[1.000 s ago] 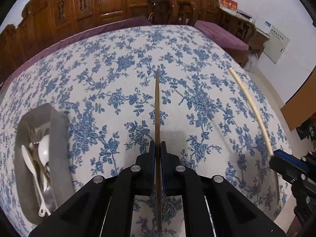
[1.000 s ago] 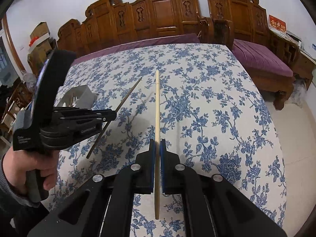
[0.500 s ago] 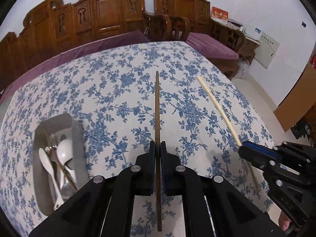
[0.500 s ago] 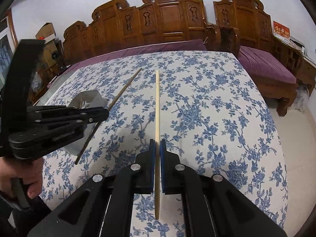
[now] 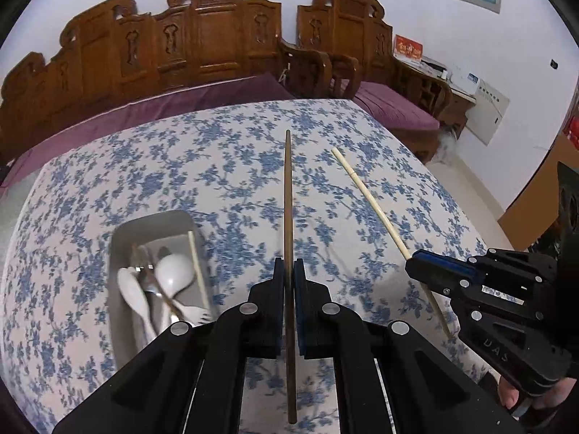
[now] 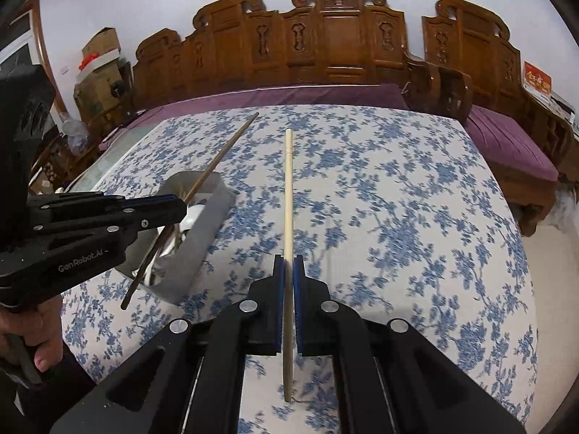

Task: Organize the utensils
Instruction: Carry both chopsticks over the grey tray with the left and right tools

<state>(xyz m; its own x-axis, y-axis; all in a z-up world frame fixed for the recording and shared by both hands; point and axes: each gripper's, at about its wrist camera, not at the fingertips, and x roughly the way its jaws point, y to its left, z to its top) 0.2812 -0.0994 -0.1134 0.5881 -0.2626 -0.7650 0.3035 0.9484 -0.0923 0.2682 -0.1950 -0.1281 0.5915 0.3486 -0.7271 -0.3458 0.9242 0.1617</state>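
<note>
Two handheld grippers above a blue-flowered tablecloth (image 5: 224, 166). Left gripper (image 5: 289, 271) clamped on a dark brown chopstick (image 5: 288, 199); right gripper (image 6: 288, 267) clamped on a pale chopstick (image 6: 288, 188), both raised off the cloth. Near the cloth's left edge, a grey tray (image 5: 152, 222) holding white spoons (image 5: 173, 271), a fork and another pale stick.

the spoons (image 5: 170, 275) and forks in the grey tray (image 5: 121, 238) are a blurry heap, so i can't count them. my left claw (image 6: 181, 209) hides part of that tray. my hand (image 5: 514, 396) is cut off at the edge.
</note>
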